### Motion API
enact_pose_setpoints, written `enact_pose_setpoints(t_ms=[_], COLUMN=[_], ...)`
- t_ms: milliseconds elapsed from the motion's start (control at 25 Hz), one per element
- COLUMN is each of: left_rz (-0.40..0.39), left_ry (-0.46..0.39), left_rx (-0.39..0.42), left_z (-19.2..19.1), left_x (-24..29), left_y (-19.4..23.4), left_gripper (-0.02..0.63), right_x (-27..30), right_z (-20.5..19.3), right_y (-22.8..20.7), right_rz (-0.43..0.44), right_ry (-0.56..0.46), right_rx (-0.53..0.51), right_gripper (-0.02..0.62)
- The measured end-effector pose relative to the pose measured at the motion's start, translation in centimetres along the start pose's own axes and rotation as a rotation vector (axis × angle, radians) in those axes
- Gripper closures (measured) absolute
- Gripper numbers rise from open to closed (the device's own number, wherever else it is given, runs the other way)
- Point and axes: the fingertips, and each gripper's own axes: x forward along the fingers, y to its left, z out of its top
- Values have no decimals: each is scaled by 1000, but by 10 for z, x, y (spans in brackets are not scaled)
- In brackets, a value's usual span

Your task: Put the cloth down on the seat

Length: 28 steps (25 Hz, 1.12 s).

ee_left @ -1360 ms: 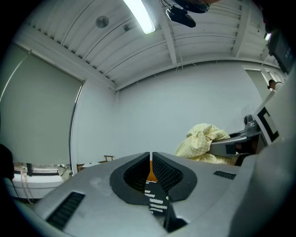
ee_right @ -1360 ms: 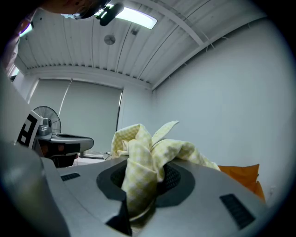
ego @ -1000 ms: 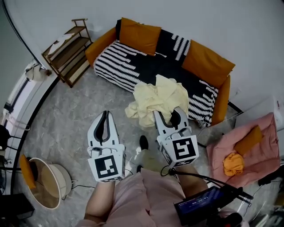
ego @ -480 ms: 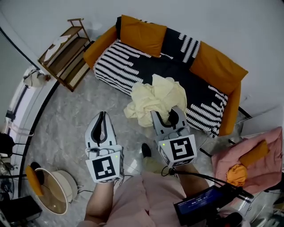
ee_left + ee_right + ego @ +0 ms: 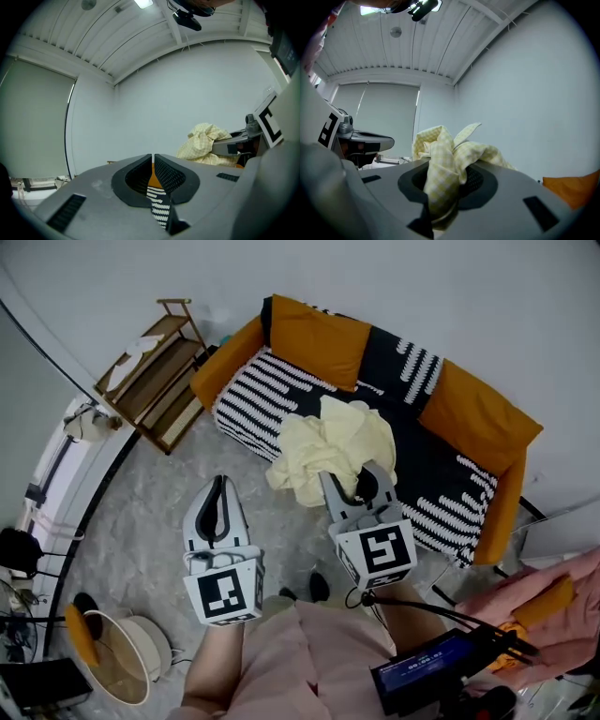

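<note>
Right tongs (image 5: 361,486) clamped on a pale yellow checked cloth (image 5: 330,448); the right gripper view shows the cloth (image 5: 445,164) bunched between the jaws and spilling up over them. Cloth hangs crumpled off the tong tips. From the head view it overlaps the front edge of the sofa seat (image 5: 272,395); cannot tell whether it touches the seat.

Left tongs (image 5: 219,491) closed to a thin slit, nothing in them. They sit lower and to the left, over the grey stone floor (image 5: 141,512), well apart from the cloth.

Sofa: black-and-white striped cover and orange arms, with an orange cushion (image 5: 319,338) at the back left and another orange cushion (image 5: 483,418) at the right. The seat surface between them is bare where it shows; the cloth covers part of its front.

Around:
- wooden shelf rack (image 5: 155,371) just left of the sofa
- round pale basket (image 5: 127,662) on the floor at lower left
- pink fabric (image 5: 562,610) at the right edge
- dark device with a blue screen (image 5: 436,667) by the person's pink-clad legs (image 5: 300,662)
</note>
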Motion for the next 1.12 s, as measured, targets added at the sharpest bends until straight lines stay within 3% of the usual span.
enact_pose_setpoints(t_ms=[480, 920, 1120], left_rz=[17, -21, -28], left_ry=[7, 56, 39], left_rx=[-13, -36, -44], left_z=[-26, -67, -71], left_x=[76, 206, 266], left_y=[48, 134, 183], left_gripper=[581, 581, 581], right_x=[95, 240, 310], right_z=[-15, -28, -20], right_y=[-7, -13, -16], right_rz=[21, -21, -47], right_ry=[34, 88, 91], right_rx=[-8, -2, -15], right_gripper=[496, 496, 494])
